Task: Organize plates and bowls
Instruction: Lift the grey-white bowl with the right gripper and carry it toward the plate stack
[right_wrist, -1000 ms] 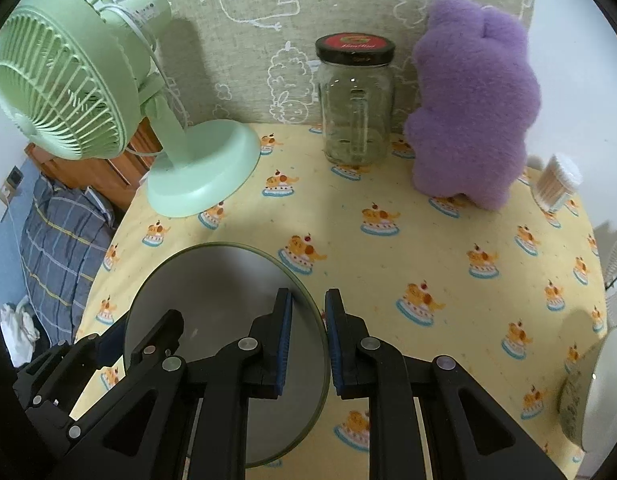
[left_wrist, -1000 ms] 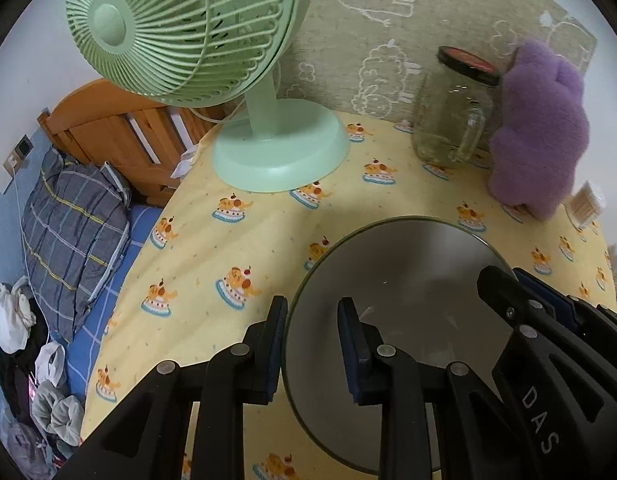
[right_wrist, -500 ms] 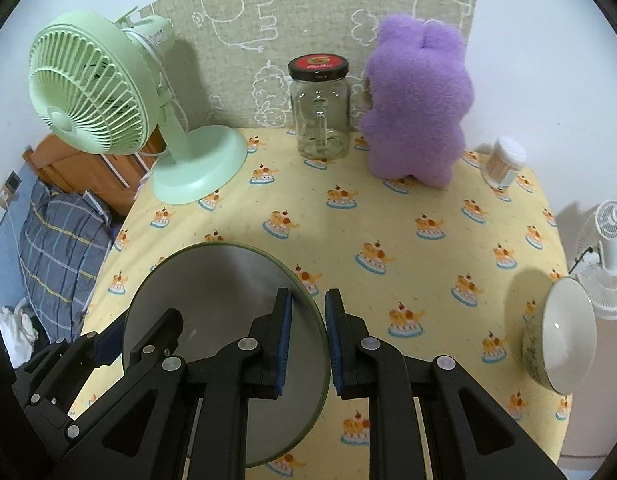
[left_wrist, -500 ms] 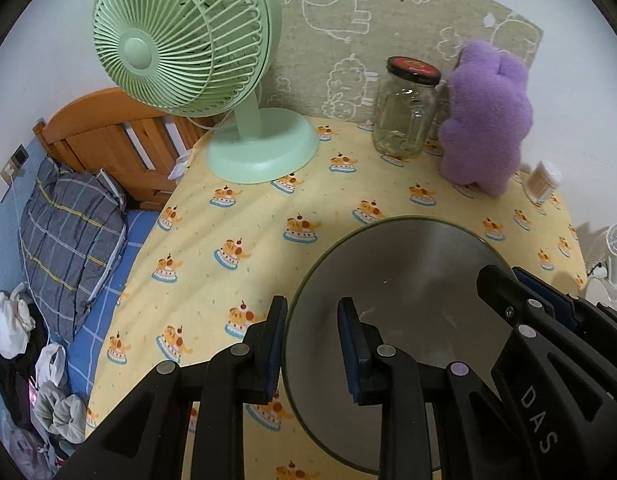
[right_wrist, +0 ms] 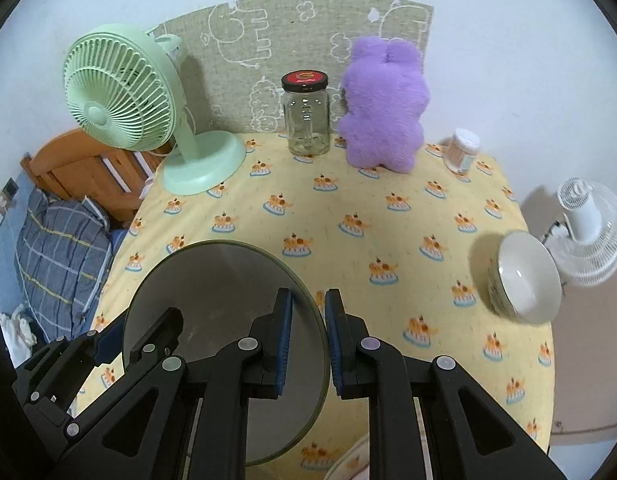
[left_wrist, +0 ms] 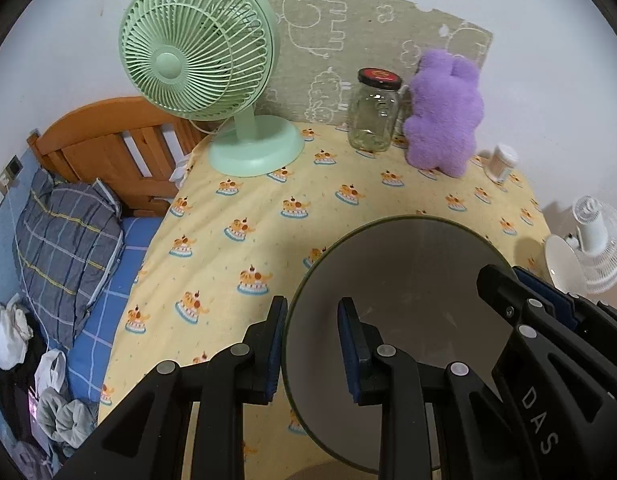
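A grey plate [left_wrist: 404, 292] with a green rim is held up above the yellow table by both grippers. My left gripper [left_wrist: 311, 342] is shut on its left edge. My right gripper [right_wrist: 308, 338] is shut on its right edge; the plate also shows in the right wrist view [right_wrist: 220, 292]. A white bowl [right_wrist: 522, 276] with a patterned outside stands near the table's right edge, apart from the plate. Its rim shows in the left wrist view [left_wrist: 558, 258].
At the back of the table [right_wrist: 368, 216] stand a green fan [right_wrist: 128, 108], a glass jar [right_wrist: 306, 114] with a dark lid, a purple plush toy [right_wrist: 382, 108] and a small white container [right_wrist: 462, 154]. A bed lies left, a white floor fan [right_wrist: 588, 232] right.
Both grippers have lifted and pulled back with the plate between them, so more of the table shows and the fan, jar and plush look smaller and farther. The bowl has come into fuller view.
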The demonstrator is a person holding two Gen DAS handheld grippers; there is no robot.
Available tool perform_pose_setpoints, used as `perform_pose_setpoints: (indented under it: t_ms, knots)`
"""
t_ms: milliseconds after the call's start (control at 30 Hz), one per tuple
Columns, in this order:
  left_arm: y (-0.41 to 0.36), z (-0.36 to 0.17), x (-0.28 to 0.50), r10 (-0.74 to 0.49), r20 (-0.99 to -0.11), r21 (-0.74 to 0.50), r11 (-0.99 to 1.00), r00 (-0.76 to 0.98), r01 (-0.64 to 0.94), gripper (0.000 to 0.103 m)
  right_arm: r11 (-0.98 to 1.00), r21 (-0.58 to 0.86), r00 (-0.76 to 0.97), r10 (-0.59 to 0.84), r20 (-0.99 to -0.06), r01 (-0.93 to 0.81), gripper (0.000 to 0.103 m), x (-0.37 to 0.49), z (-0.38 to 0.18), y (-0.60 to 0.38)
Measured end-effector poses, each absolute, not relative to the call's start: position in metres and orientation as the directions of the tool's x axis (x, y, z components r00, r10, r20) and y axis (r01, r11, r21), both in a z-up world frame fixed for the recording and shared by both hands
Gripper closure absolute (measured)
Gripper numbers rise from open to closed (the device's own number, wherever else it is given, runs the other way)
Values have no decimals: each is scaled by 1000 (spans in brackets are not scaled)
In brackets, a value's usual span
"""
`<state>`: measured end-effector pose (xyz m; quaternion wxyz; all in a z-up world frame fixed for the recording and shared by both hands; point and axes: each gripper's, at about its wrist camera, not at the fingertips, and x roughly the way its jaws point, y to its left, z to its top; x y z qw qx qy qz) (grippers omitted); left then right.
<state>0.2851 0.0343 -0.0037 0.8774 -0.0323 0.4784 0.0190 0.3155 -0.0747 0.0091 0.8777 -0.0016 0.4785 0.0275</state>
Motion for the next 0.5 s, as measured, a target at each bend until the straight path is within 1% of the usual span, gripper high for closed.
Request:
perform_pose_setpoints:
  t_ms: [500]
  knots:
    - [52,9,207,-76,-833,-46,997,548,68,79,998,-10,563,-44,-825,63,83,218,27,-55]
